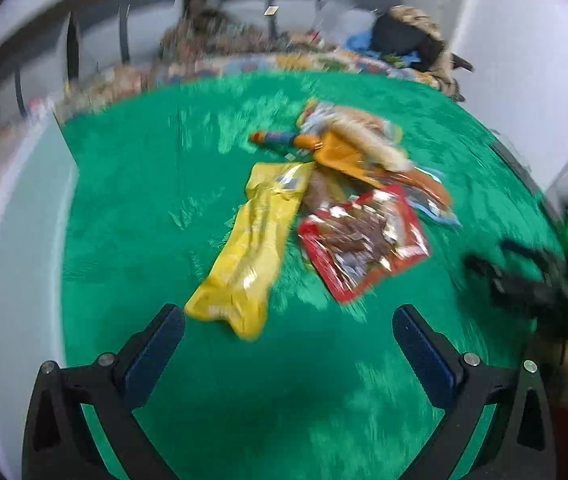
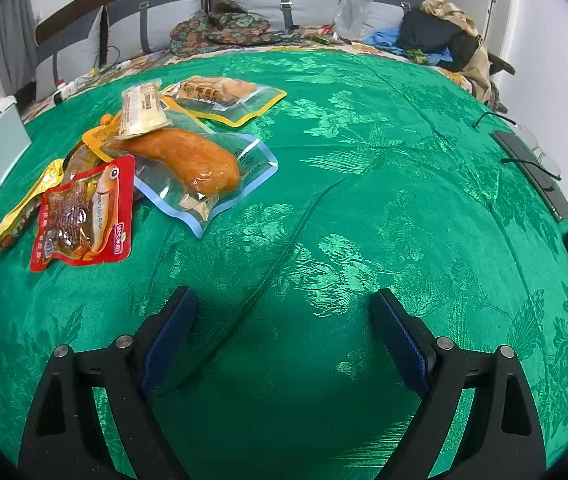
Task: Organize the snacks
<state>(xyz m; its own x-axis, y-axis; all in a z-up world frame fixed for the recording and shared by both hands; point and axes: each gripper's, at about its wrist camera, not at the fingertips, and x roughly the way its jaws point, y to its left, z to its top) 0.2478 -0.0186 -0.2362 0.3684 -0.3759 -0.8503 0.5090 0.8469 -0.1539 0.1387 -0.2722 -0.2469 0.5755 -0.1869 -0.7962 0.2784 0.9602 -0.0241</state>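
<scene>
**Both grippers wide apart over the green cover, snack pile untouched**

The left gripper (image 1: pixel 288 318) has its jaws spread wide with nothing between them; its view is blurred. The blue pads hang above the green bedspread (image 1: pixel 131 208), just short of the near end of a long yellow packet (image 1: pixel 245 248). The right gripper (image 2: pixel 284 300) is also spread wide and empty, over bare cloth, well apart from the snacks.

The snacks lie in a loose overlapping heap on the bedspread. A red foil pouch (image 2: pixel 83 216) with a cartoon fish and a clear window sits at the near edge, partly over the crinkled yellow packet (image 2: pixel 23 208). Behind it, a clear pouch with a blue border (image 2: pixel 207 168) holds a smooth, orange-brown, oblong piece of food. A small pale packet (image 2: pixel 143 110) rests on an orange-edged pouch (image 2: pixel 99 138), and a yellow-bordered clear pouch (image 2: pixel 223 98) lies furthest back.

The bedspread is shiny woven satin with a floral pattern and a long crease. Grey pillows (image 2: pixel 151 20) line the headboard, with patterned fabric (image 2: pixel 219 26) and a pile of clothes (image 2: pixel 436 36) beyond. A dark flat device (image 2: pixel 532 172) and cables lie at the right edge.
</scene>
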